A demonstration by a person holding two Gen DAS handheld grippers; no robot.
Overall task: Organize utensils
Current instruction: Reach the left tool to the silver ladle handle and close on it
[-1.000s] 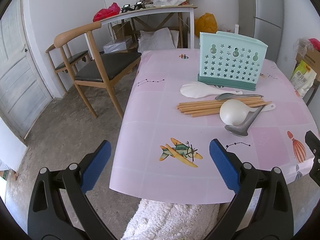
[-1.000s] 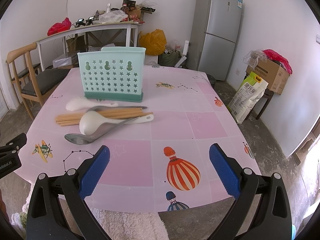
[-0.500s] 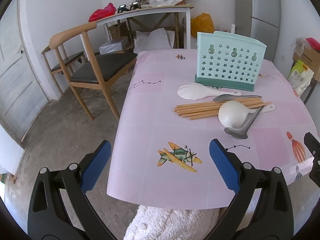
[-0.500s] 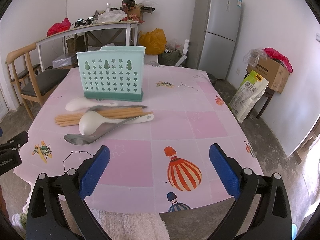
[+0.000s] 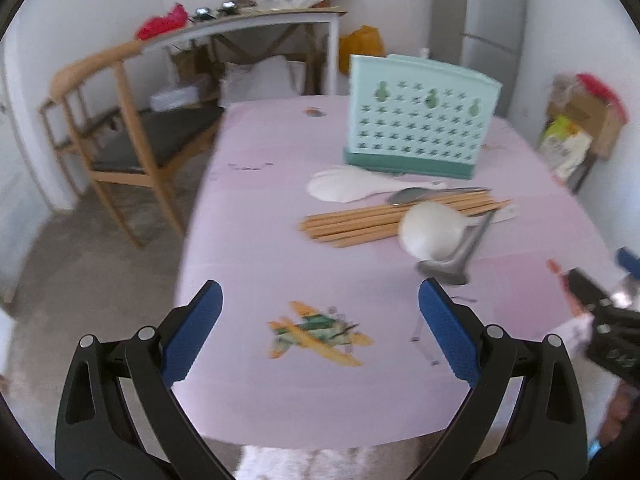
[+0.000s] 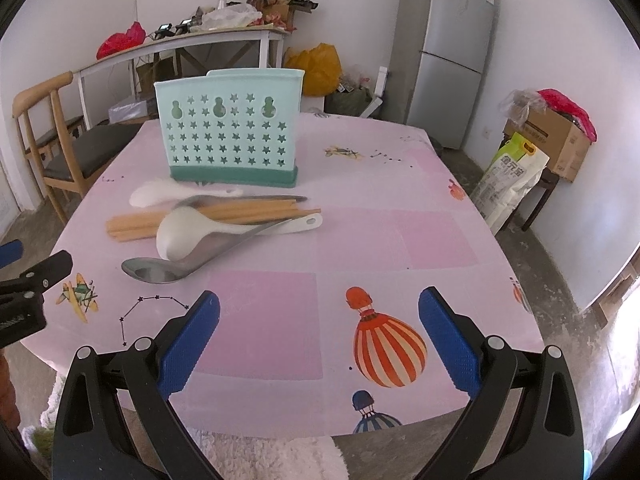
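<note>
A mint-green utensil holder (image 5: pixel 418 124) (image 6: pixel 230 132) with star holes stands upright mid-table. In front of it lie a white rice paddle (image 5: pixel 344 188) (image 6: pixel 160 194), a bundle of wooden chopsticks (image 5: pixel 372 220) (image 6: pixel 136 226), a white ladle (image 5: pixel 430 232) (image 6: pixel 180 236) and a metal spoon (image 5: pixel 452 264) (image 6: pixel 160 270), plus a second metal utensil (image 6: pixel 240 199) behind the chopsticks. My left gripper (image 5: pixel 320 330) is open over the near left table edge, short of the pile. My right gripper (image 6: pixel 318 340) is open over the near right part, holding nothing.
The pink printed tablecloth (image 6: pixel 400 240) covers the table. A wooden chair (image 5: pixel 132 148) stands at the left. A cluttered side table (image 6: pixel 200 40), a fridge (image 6: pixel 448 52), a rice bag (image 6: pixel 508 176) and a cardboard box (image 6: pixel 556 140) line the walls.
Both grippers have moved forward toward the table, so the utensils and holder appear nearer. The left view has swung right. Jaws stay open; nothing on the table has moved.
</note>
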